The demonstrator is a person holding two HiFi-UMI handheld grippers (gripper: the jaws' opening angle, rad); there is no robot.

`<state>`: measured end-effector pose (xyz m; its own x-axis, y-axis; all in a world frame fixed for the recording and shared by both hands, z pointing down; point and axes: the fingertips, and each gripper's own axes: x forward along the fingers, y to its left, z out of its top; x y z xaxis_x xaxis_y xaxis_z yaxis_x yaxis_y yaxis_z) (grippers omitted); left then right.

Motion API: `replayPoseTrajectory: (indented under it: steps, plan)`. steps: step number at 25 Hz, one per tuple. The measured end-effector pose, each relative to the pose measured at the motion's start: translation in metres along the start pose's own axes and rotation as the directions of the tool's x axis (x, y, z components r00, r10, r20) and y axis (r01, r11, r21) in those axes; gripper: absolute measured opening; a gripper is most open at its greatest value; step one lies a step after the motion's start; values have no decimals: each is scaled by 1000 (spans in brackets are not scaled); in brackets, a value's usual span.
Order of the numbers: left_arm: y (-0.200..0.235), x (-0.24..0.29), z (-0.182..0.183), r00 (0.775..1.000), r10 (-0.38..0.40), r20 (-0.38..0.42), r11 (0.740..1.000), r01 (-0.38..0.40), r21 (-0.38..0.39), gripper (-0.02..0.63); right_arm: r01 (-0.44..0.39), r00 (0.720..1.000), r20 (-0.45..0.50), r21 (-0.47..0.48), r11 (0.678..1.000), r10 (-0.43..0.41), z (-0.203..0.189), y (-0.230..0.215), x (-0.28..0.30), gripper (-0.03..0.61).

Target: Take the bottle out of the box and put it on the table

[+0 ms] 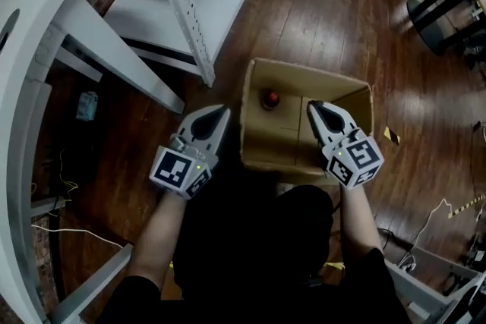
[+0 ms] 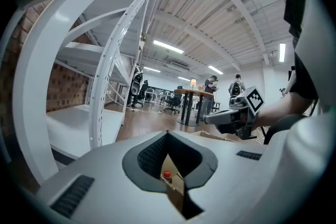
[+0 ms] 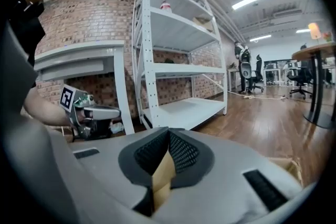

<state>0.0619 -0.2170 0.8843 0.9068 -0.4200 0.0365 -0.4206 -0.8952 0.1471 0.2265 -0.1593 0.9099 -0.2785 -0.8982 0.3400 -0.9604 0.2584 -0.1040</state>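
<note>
**Head view, looking steeply down.** The open cardboard box (image 1: 262,152) stands on the dark wooden floor (image 1: 326,4). The bottle (image 1: 270,99), of which you see only the red cap and dark shoulders, stands upright inside the box near its far left corner.

- **Left claw:** your left claw (image 1: 219,116) hangs outside the box, just beside its left wall, with jaws pressed together and empty. That wall stands between the claw and the bottle.
- **Right claw:** your right claw (image 1: 316,110) hangs over the right half of the box, jaws likewise closed with nothing gripped. Cardboard shows only behind the gap under its tips.
- **Relation:** the two claws are well apart, with the bottle between them and farther from you.

**Surroundings.**
- A white shelving rack (image 1: 190,4) stands beyond the left claw, its slanted upright near the box's far left corner.
- A white curved frame (image 1: 30,49) runs down the left edge of the view.
- A small pale blue object (image 1: 86,105) lies on the floor beside that frame, too small to identify.
- Loose cables (image 1: 76,233) trail on the floor at the left.
- A black chair base (image 1: 433,23) sits at the upper right.
- In the left gripper view, a round table (image 2: 191,93) bears a lamp (image 2: 193,83), and two persons (image 2: 237,84) stand beside it, well beyond the box.

**Print.** Each claw's cube (image 1: 173,169) bears black-and-white square markers. Any other lettering is too small to read.
</note>
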Motion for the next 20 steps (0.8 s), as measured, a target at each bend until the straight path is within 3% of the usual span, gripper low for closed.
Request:
replayPoseTrajectory:
  steps: [4,9,11,17,20]
  plan:
    - [8,-5,-3,999,40,17,999,-40,21,3,-97,984,-149,-15,995,94,-29,-4,34,78]
    - [19,-9,-3,996,82,44,997,-83,12,3,-180,939,-308,-70,981,150,-76,-20,80,134]
    - [23,-11,-9,995,95,36,995,-95,0,3,-215,917,-358,-76,974,174,-101,-28,99,210]
    - [36,-6,-24,990,143,-2,989,-143,43,3,-189,889,-436,-81,979,136,-178,-59,151,371]
    - [34,12,-28,991,134,-21,990,-133,51,3,-161,894,-436,-94,982,105,-203,-68,168,371]
